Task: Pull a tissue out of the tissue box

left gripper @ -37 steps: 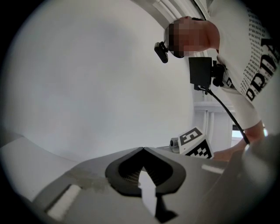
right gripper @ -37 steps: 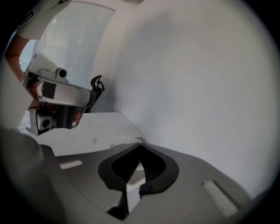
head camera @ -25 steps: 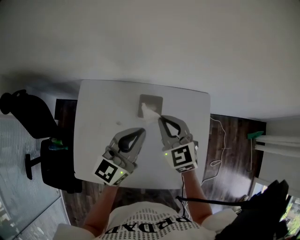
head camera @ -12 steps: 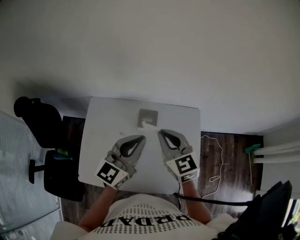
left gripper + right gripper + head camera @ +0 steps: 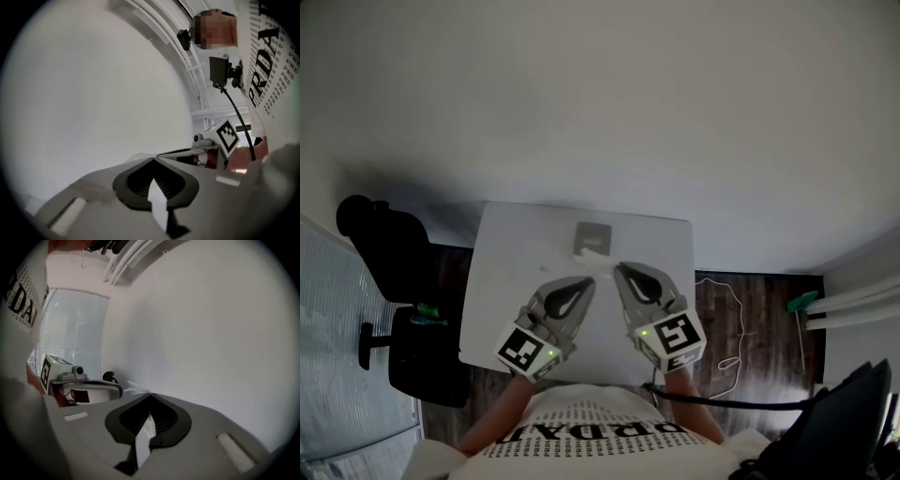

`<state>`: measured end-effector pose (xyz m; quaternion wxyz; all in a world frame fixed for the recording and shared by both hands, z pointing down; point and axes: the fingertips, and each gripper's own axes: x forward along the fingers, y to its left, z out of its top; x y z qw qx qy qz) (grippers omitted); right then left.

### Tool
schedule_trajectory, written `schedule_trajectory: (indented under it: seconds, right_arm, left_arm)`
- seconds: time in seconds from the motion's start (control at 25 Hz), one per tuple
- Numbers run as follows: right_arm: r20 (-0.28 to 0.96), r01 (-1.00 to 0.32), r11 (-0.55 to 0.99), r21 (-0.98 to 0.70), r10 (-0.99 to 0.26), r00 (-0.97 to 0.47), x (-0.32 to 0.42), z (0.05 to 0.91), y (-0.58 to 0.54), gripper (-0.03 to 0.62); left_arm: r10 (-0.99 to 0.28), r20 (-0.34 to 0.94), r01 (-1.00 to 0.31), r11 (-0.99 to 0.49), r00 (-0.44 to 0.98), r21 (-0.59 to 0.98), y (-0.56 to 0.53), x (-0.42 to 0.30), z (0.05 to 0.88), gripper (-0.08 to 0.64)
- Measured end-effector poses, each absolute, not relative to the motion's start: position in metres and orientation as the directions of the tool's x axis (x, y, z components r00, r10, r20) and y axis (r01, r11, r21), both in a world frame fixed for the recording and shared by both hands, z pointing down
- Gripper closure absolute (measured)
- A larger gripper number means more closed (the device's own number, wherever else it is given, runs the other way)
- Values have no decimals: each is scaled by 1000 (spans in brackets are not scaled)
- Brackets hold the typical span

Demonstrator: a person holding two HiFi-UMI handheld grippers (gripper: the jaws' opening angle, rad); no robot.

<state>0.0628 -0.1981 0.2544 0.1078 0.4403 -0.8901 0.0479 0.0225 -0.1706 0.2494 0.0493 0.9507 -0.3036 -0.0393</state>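
As left tongs [image 5: 588,280], right tongs [image 5: 619,269] meet shut, tissue [image 5: 600,266] pinched at tips.

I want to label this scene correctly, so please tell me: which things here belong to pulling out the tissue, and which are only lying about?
For the job:
- tissue box
- tissue, at the tip of the shut right gripper
- table, under the box

Just lying about:
- black chair, beside the table
- green item, on the floor
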Motion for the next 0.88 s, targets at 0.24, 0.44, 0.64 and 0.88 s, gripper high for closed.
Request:
schedule_trajectory:
  seconds: [0.24,0.44,0.64,0.88]
  right_arm:
    - [217,-787,617,6,-769,-602,62,248,-181,583]
    - [194,-788,615,12,-775,-602,61,242,-169,583]
    - [171,-777,628,37,-770,-614,58,239,-163,583]
    - [180,-780,624,48,-774,-607,59,240,-162,583]
  left_arm:
    - [-588,-43,-580,-805,808,124,-154,17,250,568]
    - [-589,-42,-581,-804,807,127,-140,14,250,568]
    - [-591,-44,-582,-803,806,126,-136,15,248,568]
    - [-589,-46,-581,-805,807,123,-135,15,247,568]
